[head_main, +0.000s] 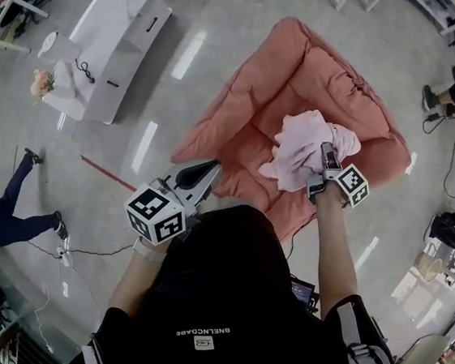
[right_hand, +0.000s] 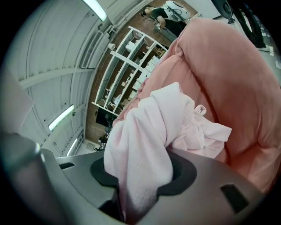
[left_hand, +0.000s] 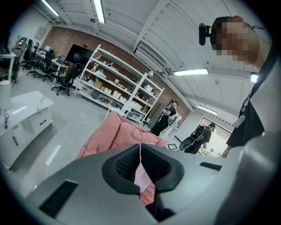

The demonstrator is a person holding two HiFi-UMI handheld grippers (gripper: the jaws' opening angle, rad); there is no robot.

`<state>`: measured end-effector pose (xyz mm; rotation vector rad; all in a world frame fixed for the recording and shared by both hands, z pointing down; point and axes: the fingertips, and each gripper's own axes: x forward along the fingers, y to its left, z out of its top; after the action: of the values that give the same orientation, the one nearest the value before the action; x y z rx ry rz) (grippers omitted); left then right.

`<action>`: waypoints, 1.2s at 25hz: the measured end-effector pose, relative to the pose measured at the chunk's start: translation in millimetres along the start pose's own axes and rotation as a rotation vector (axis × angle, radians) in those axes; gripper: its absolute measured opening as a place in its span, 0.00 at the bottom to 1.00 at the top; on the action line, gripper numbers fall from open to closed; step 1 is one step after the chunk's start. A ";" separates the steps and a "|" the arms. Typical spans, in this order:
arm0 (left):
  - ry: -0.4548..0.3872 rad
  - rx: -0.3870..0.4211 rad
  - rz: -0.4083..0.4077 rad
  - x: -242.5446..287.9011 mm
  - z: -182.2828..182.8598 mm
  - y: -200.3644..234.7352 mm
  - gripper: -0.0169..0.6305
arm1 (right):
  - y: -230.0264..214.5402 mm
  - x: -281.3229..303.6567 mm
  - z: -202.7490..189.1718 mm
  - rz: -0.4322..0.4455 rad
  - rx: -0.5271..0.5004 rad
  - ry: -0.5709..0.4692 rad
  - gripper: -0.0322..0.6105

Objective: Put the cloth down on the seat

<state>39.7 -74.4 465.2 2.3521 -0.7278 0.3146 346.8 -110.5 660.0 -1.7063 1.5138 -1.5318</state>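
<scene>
Right gripper: Your right gripper (head_main: 324, 151) (right_hand: 142, 169) was clenched on a pale pink, soft, crumpled cloth (head_main: 305, 145) (right_hand: 149, 127). A thick fold of it filled the space between the two dark jaws.

Left gripper: Your left gripper (head_main: 214, 168) (left_hand: 140, 148) was closed, its dark ribbed jaws meeting at the tips. In the head view it stood apart from the cloth, off to its left, over the near left edge of the seat.

Marker cubes: A black-and-white square-patterned marker cube (head_main: 156, 214) sat on the left gripper, and a second one (head_main: 350, 185) on the right.

Cloth: It hung bunched from the right gripper, its loose folds spreading away from the jaws, directly over the near part of the seat. Whether its lower end touched the cushion could not be told.

Seat: A large salmon-pink, padded, quilted fabric seat (head_main: 304, 62) (right_hand: 228, 66) (left_hand: 114, 134) lay on the floor just ahead of you, with its raised back on the far side.

Floor: A glossy grey concrete floor (head_main: 218, 23) surrounded the seat.

Further out: A long white low cabinet (head_main: 117, 39) stood well to the left of the seat. Tall white open shelving (left_hand: 118, 90) stood against a brick wall. A person in dark blue trousers (head_main: 11, 216) was at the far left edge.
</scene>
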 end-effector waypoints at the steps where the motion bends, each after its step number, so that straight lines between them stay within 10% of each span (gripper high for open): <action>1: 0.002 -0.007 0.008 -0.1 -1.9 2.1 0.06 | -6.3 6.2 -2.9 -0.012 -0.003 0.015 0.35; 30: 0.018 -0.223 0.183 -11.3 -76.4 45.6 0.06 | -153.4 127.3 -93.2 -0.254 -0.130 0.331 0.40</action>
<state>1.6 -49.2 542.3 2.0757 -0.9223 0.3159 309.9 -136.6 875.4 -1.8466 1.6332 -1.9659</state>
